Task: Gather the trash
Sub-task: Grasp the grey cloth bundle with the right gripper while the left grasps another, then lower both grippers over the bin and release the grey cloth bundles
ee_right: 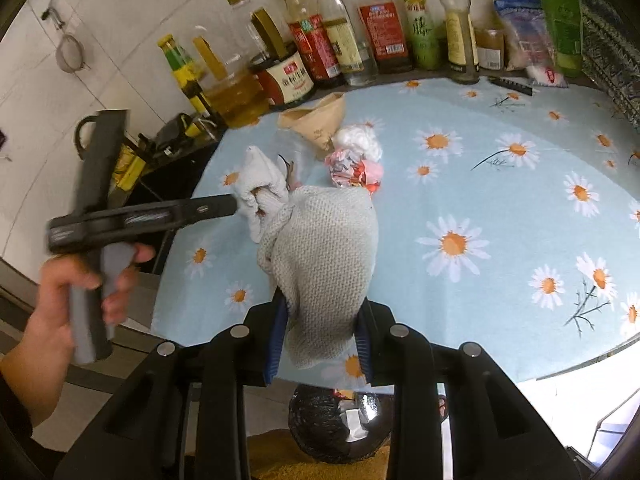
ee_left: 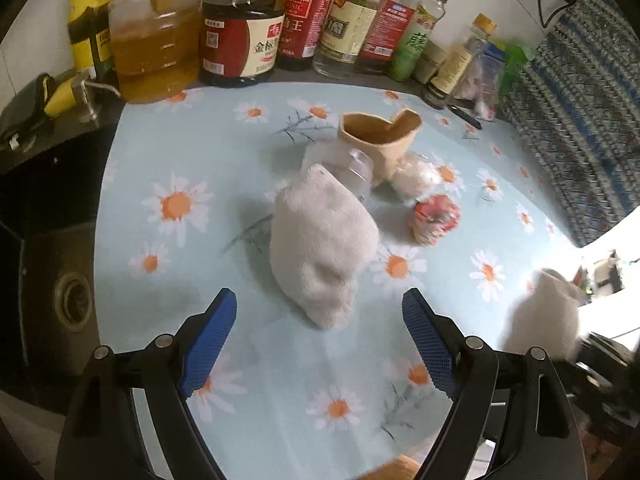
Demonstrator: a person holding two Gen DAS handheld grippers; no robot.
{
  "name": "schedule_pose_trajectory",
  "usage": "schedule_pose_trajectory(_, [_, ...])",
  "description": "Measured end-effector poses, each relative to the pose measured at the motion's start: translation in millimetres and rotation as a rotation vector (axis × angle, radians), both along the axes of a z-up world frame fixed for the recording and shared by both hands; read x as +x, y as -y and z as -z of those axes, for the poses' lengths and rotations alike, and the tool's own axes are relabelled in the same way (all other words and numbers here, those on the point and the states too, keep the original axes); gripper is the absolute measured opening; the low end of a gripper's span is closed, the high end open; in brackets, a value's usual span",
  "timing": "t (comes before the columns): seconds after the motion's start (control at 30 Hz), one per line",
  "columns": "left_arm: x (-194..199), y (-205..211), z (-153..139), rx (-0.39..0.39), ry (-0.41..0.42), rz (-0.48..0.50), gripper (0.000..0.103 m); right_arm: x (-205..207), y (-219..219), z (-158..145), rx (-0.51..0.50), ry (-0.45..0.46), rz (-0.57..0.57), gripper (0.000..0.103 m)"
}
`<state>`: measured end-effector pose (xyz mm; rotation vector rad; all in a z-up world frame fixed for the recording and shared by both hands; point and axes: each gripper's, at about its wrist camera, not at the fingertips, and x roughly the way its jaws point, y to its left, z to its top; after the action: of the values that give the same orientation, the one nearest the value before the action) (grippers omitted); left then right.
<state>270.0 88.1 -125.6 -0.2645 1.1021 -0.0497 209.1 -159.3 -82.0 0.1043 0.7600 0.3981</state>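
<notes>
One brown paper cup [ee_left: 380, 140] (empty, torn); right gripper [ee_right: 322, 336] clamps grey sock [ee_right: 324, 252]

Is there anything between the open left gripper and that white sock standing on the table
Nothing visible. The left gripper is open, and only bare daisy tablecloth lies between its pads and the white sock. The clear plastic bottle and crumpled red wrapper sit beyond the sock.
</notes>
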Motion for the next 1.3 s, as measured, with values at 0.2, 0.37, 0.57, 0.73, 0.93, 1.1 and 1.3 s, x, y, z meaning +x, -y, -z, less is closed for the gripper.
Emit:
schedule_pose_trajectory(0.2, [19.9, -3.2, 19.6, 0.028, -0.022, -0.029, 0.082, -13.4, 6.8, -1.5, -0.027, 0.014, -0.029, 0.032])
schedule_pose_trajectory(0.37, [31.8, 15.0, 25.1, 0.096, -0.006, 0.060, 0.064, -20.4, 16.3, -2.6, -0.012, 0.010, -0.044, 0.032])
schedule_pose_trajectory(0.57, [37.3, 23.2, 27.2, 0.150, -0.012, 0.075, 0.041, -24.6, 34.3, -5.9, 0.025, 0.033, -0.029, 0.032])
schedule_pose_trajectory(0.73, [34.9, 27.1, 24.8, 0.169, -0.011, 0.066, 0.030, -26.8, 47.6, -5.7, 0.039, 0.053, -0.052, 0.032])
schedule_pose_trajectory(0.93, [21.9, 34.7, 17.3, 0.174, -0.017, 0.042, 0.028, -25.2, 61.1, -4.8, 0.045, 0.059, -0.075, 0.032])
schedule_pose_trajectory(1.1, [2.0, 35.1, 4.1, 0.165, 0.002, 0.004, 0.027, -20.2, 60.8, -5.3, 0.033, 0.055, -0.117, 0.032])
schedule_pose_trajectory(1.3, [-27.7, 42.0, -12.0, 0.148, 0.025, -0.040, 0.028, -14.2, 53.6, -7.3, 0.006, 0.056, -0.188, 0.032])
